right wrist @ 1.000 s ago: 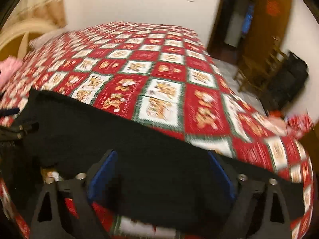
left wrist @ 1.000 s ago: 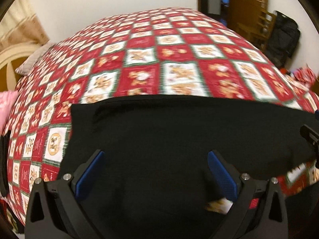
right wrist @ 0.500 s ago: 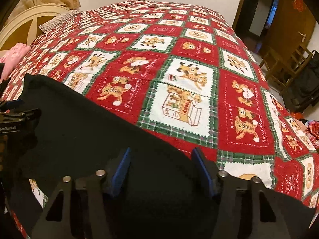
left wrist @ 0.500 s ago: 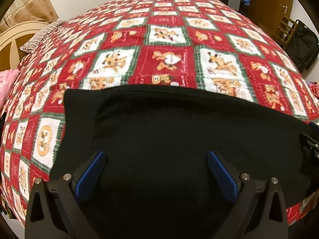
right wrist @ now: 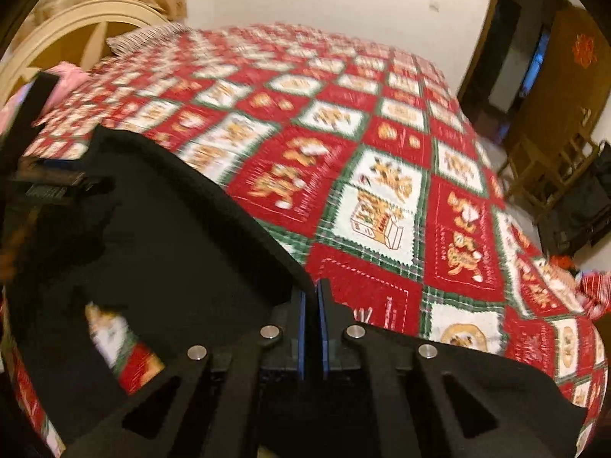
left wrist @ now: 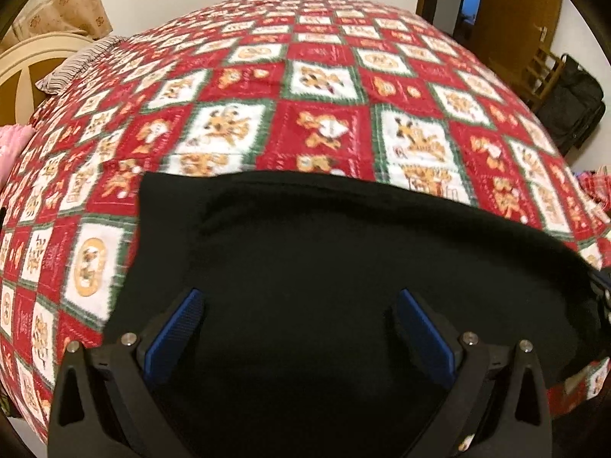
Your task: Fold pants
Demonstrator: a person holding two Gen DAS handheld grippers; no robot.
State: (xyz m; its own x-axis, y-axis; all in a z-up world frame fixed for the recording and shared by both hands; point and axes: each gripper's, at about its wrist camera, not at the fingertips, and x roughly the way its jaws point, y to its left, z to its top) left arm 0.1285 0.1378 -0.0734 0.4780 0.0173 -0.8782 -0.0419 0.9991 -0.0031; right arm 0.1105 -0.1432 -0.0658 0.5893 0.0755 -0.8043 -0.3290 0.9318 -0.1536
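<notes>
Right gripper (right wrist: 313, 305) has its jaws together, pinching the far edge of the black pants (left wrist: 324, 267); fabric runs straight into the pads, so I read that as a clamp on the hem line. Left gripper (left wrist: 301, 328) sits wide apart over the cloth, pads not pressing anything.

Pants lie flat on the near side of the bed, on the red checked quilt (left wrist: 324, 87), spread across both views, far edge roughly straight.

Handling, my read: soft, light, thick fleecy knit, no stiffness. It'll drape and sag between grip points, and one pinch alone will let the free side trail. It probably grips well on the pads, not slippery. Best hold is on the far edge, a matching pinch toward the left corner (left wrist: 152, 194), so the fold line stays even.

Room: the quilt beyond the pants is bare and wide, plenty of space to carry an edge over. Pillow (left wrist: 76, 65) and headboard (left wrist: 30, 65) are well apart at far left, chair (right wrist: 553, 175) and dark bag (left wrist: 573, 107) off the bed to the right. The near bed edge is close under the grippers, so cloth could slide off there.
</notes>
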